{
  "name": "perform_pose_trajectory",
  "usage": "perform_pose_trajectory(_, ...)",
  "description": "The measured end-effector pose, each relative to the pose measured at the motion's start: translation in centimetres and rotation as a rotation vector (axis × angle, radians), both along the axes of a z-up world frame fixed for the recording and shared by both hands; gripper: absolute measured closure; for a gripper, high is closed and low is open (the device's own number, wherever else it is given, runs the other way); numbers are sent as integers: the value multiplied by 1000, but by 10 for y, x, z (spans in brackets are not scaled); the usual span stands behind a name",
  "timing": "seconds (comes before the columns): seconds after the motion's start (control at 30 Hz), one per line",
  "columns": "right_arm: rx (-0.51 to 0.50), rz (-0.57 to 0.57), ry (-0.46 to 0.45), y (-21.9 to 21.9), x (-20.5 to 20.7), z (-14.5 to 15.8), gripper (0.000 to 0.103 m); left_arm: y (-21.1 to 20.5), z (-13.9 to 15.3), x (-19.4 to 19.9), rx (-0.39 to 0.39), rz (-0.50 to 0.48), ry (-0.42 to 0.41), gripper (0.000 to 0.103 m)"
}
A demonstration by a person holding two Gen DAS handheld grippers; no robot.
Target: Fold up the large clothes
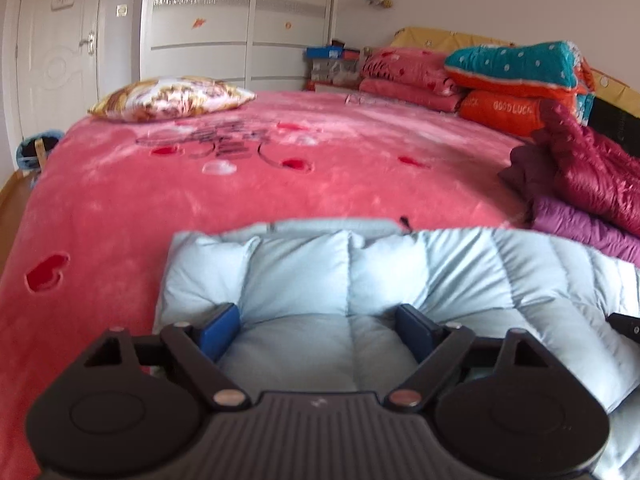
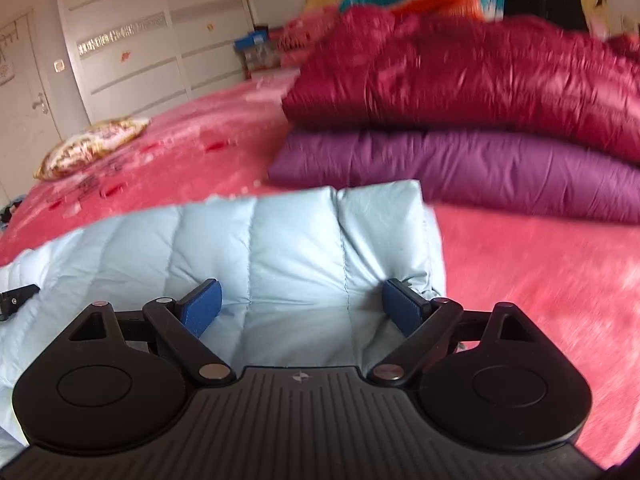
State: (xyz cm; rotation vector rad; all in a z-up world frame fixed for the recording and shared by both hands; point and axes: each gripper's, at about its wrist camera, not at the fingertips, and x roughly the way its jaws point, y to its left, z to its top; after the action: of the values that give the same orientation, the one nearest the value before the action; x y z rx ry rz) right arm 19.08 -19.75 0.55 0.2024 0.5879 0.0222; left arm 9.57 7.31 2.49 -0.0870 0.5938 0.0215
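Left gripper [image 1: 318,328] spread wide over the folded pale blue down jacket [image 1: 360,276], blue pads [image 1: 220,330] resting on the quilted fabric with nothing pinched between them; right gripper [image 2: 300,304] likewise spread, jaws apart above the jacket's other end [image 2: 280,248], no fabric clamped. Jacket lying flat at the near edge of the pink bedspread [image 1: 280,160]. Just beyond, to the right, stacked purple coat [image 2: 480,168] with shiny maroon coat [image 2: 480,80] on top. Farther back, patterned pillow [image 1: 172,98] and piled quilts [image 1: 516,68]; white wardrobe [image 1: 240,20] against the far wall
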Motion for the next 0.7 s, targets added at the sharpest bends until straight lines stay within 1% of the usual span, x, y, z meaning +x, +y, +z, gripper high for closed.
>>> perform_pose_trajectory(0.07,-23,8,23,4,4,-4,0,-1,-5,4,13,-3,11,14)
perform_pose_trajectory(0.2,-100,13,56,15,9,-10,0,-6,-12,4,41,-10,1,12)
perform_pose_trajectory(0.3,-137,11,55,18,13,-13,0,-5,-17,7,39,-17,-6,9)
perform_pose_trajectory(0.43,-170,6,32,23,13,-18,0,-7,-19,7,48,-20,-21,7)
perform_pose_trajectory(0.53,-171,3,14,23,10,-18,0,-5,-18,6,33,-25,-29,6)
perform_pose_trajectory(0.63,-129,7,1,18,-5,-13,0,-3,-12,4,14,-31,-28,6)
perform_pose_trajectory(0.7,-101,-13,4,15,-19,-4,0,-3,-3,-2,5,-28,-10,6)
